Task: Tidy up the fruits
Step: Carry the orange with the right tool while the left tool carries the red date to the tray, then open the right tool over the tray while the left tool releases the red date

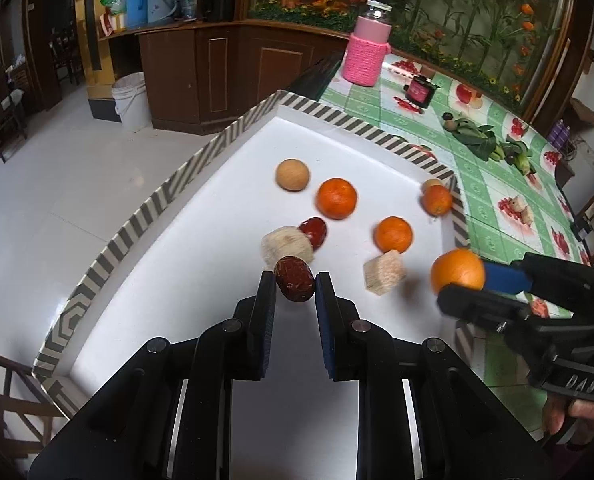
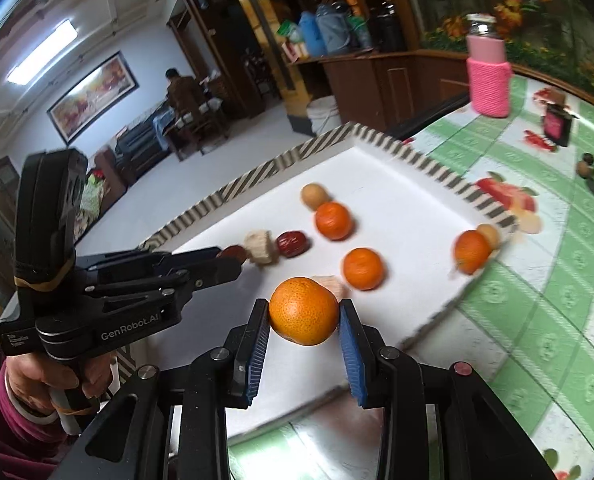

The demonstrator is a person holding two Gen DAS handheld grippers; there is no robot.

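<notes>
My left hand-held gripper (image 1: pixel 295 282) is clamped on a dark red date (image 1: pixel 294 283), its two pads pressing the fruit from either side just above the white tray (image 1: pixel 201 280). My right hand-held gripper (image 2: pixel 303 312) has a mandarin (image 2: pixel 304 310) pinched between its blue pads, jaws partly apart to fit it, and hangs over the near edge of the tray; from the left wrist view the same mandarin (image 1: pixel 458 270) shows at the tray's right rim. The tray has a striped grey-and-cream border and sits on a table (image 1: pixel 497 184) covered with a green checked cloth printed with fruit. Loose on the tray lie a tan round fruit (image 1: pixel 292 175) toward the far side, a mandarin beside it (image 1: pixel 336 198), another mandarin (image 1: pixel 393 234) nearer the middle, and a third (image 1: pixel 437 199) against the right border with a small tan fruit (image 1: pixel 431 184) touching it from behind. A second date (image 1: pixel 315 232) rests against a pale fibrous chunk (image 1: pixel 285 245), which sits just beyond the date I hold; another pale chunk (image 1: pixel 383 272) lies just in front of the middle mandarin. Farther back on the table stand a bottle in a pink knitted sleeve (image 1: pixel 364 56) and a small dark jar (image 1: pixel 420 92), with green leaves (image 1: pixel 477 136) off to the right. A hand (image 2: pixel 53 376) in a magenta sleeve grips the left handle.
</notes>
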